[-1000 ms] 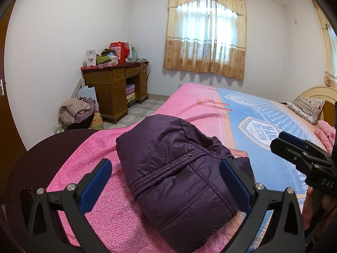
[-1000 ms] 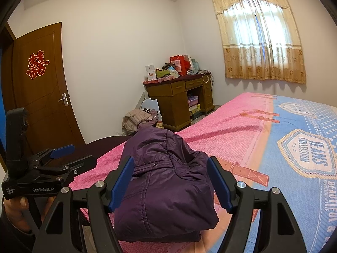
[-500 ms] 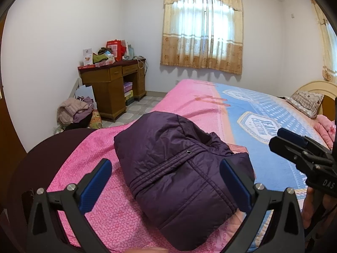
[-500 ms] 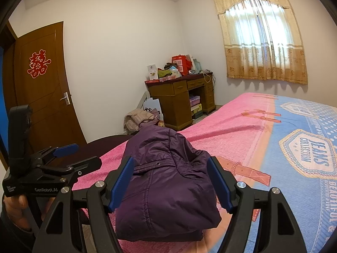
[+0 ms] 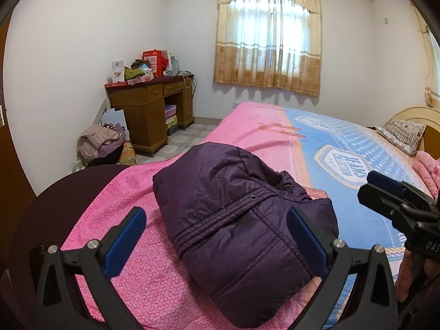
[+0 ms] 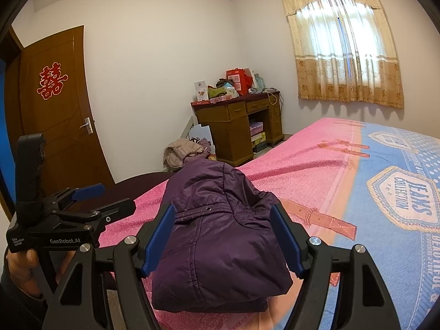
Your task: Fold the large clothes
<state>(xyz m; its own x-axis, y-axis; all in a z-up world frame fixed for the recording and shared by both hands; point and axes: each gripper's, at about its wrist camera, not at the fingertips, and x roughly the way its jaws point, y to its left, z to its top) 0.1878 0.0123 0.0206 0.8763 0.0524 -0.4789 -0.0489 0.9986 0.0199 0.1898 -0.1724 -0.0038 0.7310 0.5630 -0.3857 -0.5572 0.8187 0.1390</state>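
the purple padded jacket [image 5: 236,220] lies bundled on the bed [image 5: 343,143], near its foot. left gripper [image 5: 217,240] and right gripper [image 6: 222,238] hover wide, empty. likely light, puffy, slippery; pinch a quilted seam or hem.

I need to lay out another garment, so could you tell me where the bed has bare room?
Free: the blue spread right of the purple jacket, and the pink stretch beyond it toward the window. Crowded: the pillows by the headboard and the near edge under both grippers.
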